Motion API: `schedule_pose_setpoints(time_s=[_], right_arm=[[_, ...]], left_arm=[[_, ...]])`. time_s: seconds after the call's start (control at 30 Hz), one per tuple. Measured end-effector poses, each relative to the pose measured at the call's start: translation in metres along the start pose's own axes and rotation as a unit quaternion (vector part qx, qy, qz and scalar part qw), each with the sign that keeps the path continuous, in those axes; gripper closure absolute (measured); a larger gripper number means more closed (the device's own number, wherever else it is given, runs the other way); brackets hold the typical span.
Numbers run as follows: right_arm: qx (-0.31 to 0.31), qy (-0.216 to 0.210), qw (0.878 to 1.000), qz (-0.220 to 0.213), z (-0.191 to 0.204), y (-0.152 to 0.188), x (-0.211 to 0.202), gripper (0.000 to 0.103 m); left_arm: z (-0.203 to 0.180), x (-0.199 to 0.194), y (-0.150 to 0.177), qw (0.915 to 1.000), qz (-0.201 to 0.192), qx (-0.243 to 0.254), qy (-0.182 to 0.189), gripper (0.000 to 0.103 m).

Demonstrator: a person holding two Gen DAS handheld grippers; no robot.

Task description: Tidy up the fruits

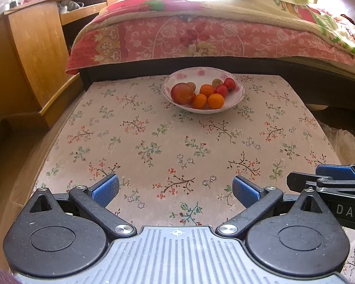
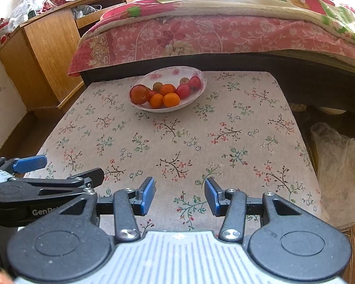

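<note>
A white floral bowl (image 1: 237, 88) stands at the far edge of the floral-cloth table (image 1: 153, 142). It holds a large red-orange fruit (image 1: 182, 93), several small oranges (image 1: 215, 101) and small red fruits (image 1: 229, 83). The bowl (image 2: 198, 74) also shows in the right wrist view, far left of centre, with the large fruit (image 2: 139, 94) and oranges (image 2: 171, 100). My left gripper (image 1: 176, 190) is open and empty above the near table edge. My right gripper (image 2: 179, 196) is open and empty beside it. Both are far from the bowl.
A bed with a pink floral quilt (image 1: 201, 35) runs along the table's far side. A wooden nightstand (image 1: 35, 54) stands at the left. A clear plastic bag (image 2: 338, 165) lies on the floor to the right of the table.
</note>
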State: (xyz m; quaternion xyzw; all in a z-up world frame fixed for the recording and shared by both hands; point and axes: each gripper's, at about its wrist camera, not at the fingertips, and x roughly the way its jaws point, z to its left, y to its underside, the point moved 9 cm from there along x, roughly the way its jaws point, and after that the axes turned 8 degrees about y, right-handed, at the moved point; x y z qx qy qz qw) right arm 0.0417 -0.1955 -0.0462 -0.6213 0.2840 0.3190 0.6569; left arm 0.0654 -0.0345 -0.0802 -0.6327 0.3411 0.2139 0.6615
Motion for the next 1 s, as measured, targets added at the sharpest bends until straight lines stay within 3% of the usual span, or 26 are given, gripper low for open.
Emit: schedule_pose_setpoints(time_s=[1.0], right_arm=[[-0.001, -0.004, 1.000, -0.002, 0.0048, 0.0043, -0.0018, 0.054]], left_arm=[[0.0008, -0.0026, 0.0015, 1.0000, -0.005, -0.001, -0.006, 0.000]])
